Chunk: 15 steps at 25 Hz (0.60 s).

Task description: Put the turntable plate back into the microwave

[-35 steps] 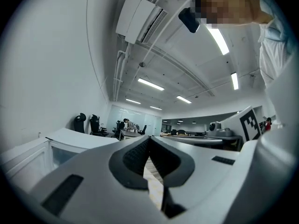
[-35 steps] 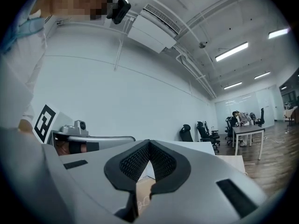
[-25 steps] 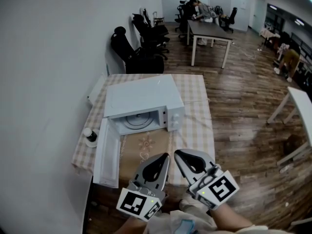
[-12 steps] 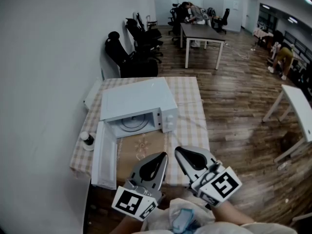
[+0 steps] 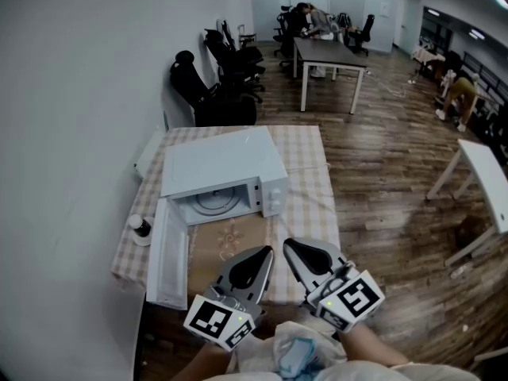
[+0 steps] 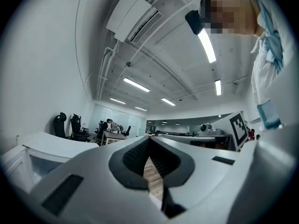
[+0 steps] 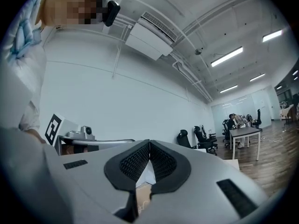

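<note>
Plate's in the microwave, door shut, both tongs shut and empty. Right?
No: the door of the microwave stands open, swung out left, per the head view. The plate is inside; the left tongs and right tongs are shut and empty.

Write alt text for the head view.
An open white boxy microwave sits on a checked-cloth table, a round pale turntable plate inside. The grey left gripper and right gripper hover nearby, shut and empty.

We find no legible text, brand, number or sign. The black-and-white square markers on the left gripper and right gripper bear coded patterns only. The white microwave's control panel is too small to read.
</note>
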{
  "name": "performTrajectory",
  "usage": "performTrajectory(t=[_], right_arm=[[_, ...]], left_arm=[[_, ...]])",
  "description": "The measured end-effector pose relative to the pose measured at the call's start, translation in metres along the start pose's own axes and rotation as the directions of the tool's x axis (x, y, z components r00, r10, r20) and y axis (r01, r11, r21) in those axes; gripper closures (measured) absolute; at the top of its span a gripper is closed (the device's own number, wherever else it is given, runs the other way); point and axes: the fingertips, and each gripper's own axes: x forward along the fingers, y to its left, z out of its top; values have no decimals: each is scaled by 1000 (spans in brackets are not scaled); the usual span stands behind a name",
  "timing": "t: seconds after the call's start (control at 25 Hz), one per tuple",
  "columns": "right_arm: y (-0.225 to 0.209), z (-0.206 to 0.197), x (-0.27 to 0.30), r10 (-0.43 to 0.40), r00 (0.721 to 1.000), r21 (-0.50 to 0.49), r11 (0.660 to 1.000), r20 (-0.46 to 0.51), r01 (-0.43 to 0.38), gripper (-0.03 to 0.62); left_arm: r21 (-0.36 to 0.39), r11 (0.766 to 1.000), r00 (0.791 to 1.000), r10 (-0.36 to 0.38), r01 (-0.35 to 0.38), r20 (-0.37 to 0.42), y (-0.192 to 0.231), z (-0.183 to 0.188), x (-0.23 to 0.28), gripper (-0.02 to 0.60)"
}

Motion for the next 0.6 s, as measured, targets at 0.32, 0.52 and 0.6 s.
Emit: performTrajectory(t=[0.32, 0.52, 0.6], right_arm=[[-41, -13, 23, -65, 997, 6, 998, -28, 66, 563], [-53, -10, 28, -86, 996, 26, 996, -18, 86, 563], [-52, -9, 29, -80, 997, 25, 996, -18, 81, 563]], left_arm=[[36, 999, 1000, 6, -6, 11, 32, -5, 32, 580], [27, 999, 999, 41, -42, 25, 50, -2, 41, 580], [22, 999, 998, 48, -49, 33, 53, 1, 43, 580]])
